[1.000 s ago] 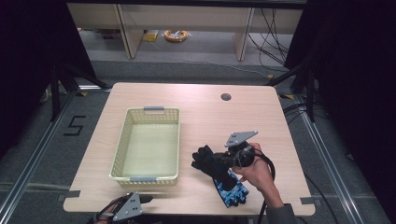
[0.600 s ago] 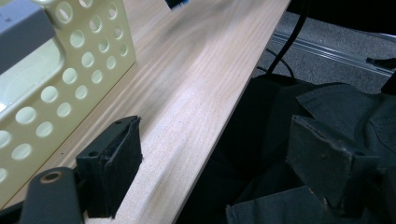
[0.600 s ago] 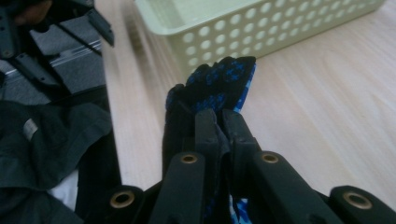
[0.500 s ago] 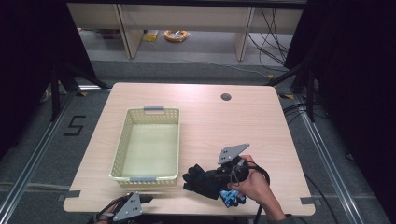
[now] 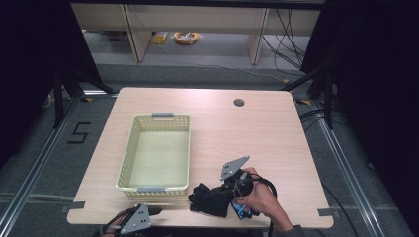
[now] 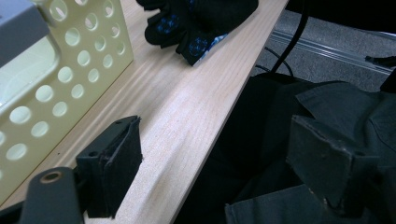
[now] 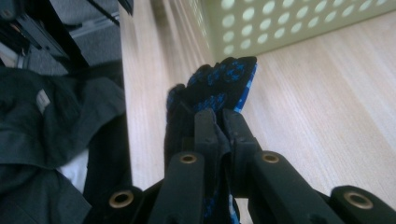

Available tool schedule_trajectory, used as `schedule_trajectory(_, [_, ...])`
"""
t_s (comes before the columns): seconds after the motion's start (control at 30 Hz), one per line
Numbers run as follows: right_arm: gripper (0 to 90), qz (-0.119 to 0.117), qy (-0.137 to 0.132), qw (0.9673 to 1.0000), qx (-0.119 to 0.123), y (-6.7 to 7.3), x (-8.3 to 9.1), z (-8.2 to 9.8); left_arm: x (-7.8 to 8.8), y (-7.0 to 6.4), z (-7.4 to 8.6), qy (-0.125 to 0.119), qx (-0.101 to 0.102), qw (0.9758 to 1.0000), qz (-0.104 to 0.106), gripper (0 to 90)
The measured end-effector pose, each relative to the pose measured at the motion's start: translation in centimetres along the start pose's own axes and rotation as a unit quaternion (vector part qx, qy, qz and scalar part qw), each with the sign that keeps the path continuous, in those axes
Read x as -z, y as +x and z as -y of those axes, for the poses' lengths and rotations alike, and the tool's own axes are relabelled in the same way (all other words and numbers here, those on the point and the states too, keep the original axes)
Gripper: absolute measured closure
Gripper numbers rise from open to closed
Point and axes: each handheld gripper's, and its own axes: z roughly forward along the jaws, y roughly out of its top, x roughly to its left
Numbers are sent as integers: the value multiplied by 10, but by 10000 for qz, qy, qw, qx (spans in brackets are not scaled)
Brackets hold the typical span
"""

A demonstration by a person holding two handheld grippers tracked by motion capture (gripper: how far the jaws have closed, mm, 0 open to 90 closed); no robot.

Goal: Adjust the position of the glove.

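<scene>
A black glove with blue dots (image 5: 210, 198) lies near the table's front edge, just right of the basket. My right gripper (image 5: 228, 193) is shut on the glove (image 7: 212, 95), and its jaws pinch the fabric near the cuff. The glove's fingers (image 6: 187, 28) point toward the basket. My left gripper (image 5: 153, 211) sits at the table's front edge below the basket. It is open (image 6: 224, 158), with nothing between its jaws.
A pale yellow perforated basket (image 5: 129, 148) stands on the left half of the wooden table (image 5: 247, 133), empty inside. A round cable hole (image 5: 239, 102) sits at the back right. Dark clothing (image 6: 327, 121) lies beyond the front edge.
My right gripper has dragged the glove left and toward the front edge of the table. The left gripper has stayed put.
</scene>
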Motion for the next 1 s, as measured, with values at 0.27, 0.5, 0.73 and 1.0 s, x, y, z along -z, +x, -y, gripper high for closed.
schedule_trajectory(0.27, [856,-55,301,9995,116,-15,-16,3,-2,-1,1,-112,-12,9999,-100,176])
schedule_trajectory(0.5, [837,-68,467,9986,233,-21,-25,5,-2,0,1,-56,-123,9998,-148,176])
schedule_trajectory(0.73, [834,-51,493,9970,586,-22,-28,4,-4,-1,1,-80,-44,9999,-47,176])
schedule_trajectory(1.0, [806,-86,569,9965,602,-21,-32,4,-2,0,0,43,-147,9999,-51,176])
